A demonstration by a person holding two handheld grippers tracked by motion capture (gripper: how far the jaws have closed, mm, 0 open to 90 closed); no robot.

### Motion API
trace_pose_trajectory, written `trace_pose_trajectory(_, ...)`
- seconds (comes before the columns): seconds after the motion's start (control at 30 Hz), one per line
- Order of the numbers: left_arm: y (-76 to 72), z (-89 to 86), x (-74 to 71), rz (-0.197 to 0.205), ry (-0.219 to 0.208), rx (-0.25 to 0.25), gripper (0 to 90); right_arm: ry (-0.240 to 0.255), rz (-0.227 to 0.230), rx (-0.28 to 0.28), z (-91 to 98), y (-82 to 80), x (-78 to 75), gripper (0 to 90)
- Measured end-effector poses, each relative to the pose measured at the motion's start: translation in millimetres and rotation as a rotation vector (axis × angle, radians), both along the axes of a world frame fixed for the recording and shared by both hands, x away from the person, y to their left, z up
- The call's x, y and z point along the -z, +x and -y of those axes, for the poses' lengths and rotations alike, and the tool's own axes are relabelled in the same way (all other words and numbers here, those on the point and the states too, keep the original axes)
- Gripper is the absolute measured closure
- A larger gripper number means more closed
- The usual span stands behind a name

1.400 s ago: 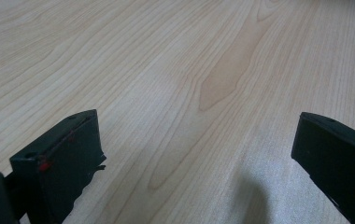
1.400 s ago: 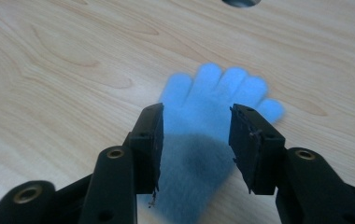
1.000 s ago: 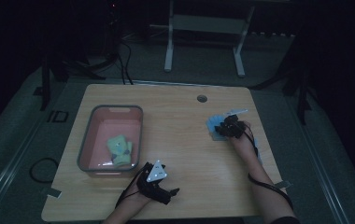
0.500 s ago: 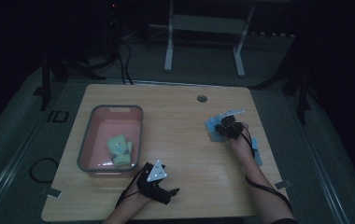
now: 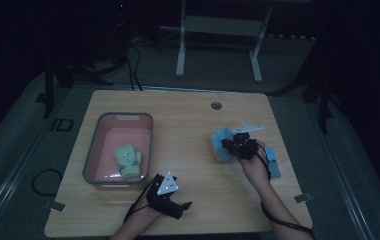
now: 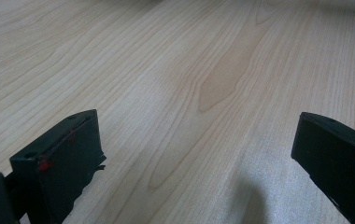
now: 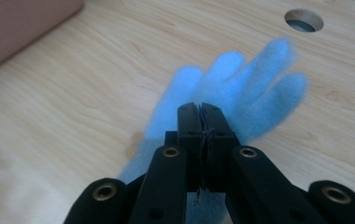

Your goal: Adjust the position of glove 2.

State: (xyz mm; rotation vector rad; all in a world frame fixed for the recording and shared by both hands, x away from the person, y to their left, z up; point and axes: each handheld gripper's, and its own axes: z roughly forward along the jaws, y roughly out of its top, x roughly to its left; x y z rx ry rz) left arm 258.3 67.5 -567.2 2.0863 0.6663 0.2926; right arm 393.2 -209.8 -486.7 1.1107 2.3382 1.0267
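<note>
Blue and fuzzy, a glove (image 7: 241, 93) hangs pinched in the right tongs (image 7: 202, 114), whose jaws have just been closing and now sit pressed together on its cuff, fingers spread out beyond the tips. In the high view this glove (image 5: 220, 142) is over the right half of the wooden surface (image 5: 193, 120), partway between the middle and the right edge, with the right tongs (image 5: 232, 145) above it and the person's right hand (image 5: 253, 162) behind. A second blue glove (image 5: 274, 162) lies just beside that hand, nearer the right edge. A round cable hole (image 5: 216, 105) sits close to the far edge. Toward the left edge stands a pink bin (image 5: 103, 145) with a grey rim, holding a green glove (image 5: 128, 160). Near the front edge, the left tongs (image 5: 167, 197) rest low over bare wood, and in the left gripper view their jaws stand wide apart with nothing between them (image 6: 192, 163).
</note>
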Motion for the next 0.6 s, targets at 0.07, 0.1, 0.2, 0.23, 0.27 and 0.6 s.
trace_pose_trajectory(0.07,-0.2,-0.1,0.0,0.002,-0.001,0.000,2.1,0.026,-0.007,-0.006,-3.5,-11.2,-3.8,87.8)
trace_pose_trajectory(0.1,-0.3,0.0,0.0,0.003,0.000,0.001,2.1,0.034,-0.009,-0.008,-5.2,-17.1,-4.9,87.8)
trace_pose_trajectory(0.2,-0.3,-0.1,-0.1,0.004,0.001,0.001,2.1,0.029,-0.003,-0.011,-12.3,-34.3,-5.4,87.8)
trace_pose_trajectory(0.23,-0.3,-0.2,-0.1,0.005,0.000,0.000,2.1,0.042,-0.004,-0.016,-13.4,-38.9,-4.8,87.8)
trace_pose_trajectory(0.27,-0.3,-0.2,-0.1,0.004,-0.001,0.000,2.1,0.052,-0.009,-0.020,-14.4,-42.9,-4.0,87.8)
trace_pose_trajectory(0.6,-0.6,0.3,-0.1,0.007,0.004,0.007,2.1,0.061,-0.040,0.015,-23.9,-59.1,29.9,87.7)
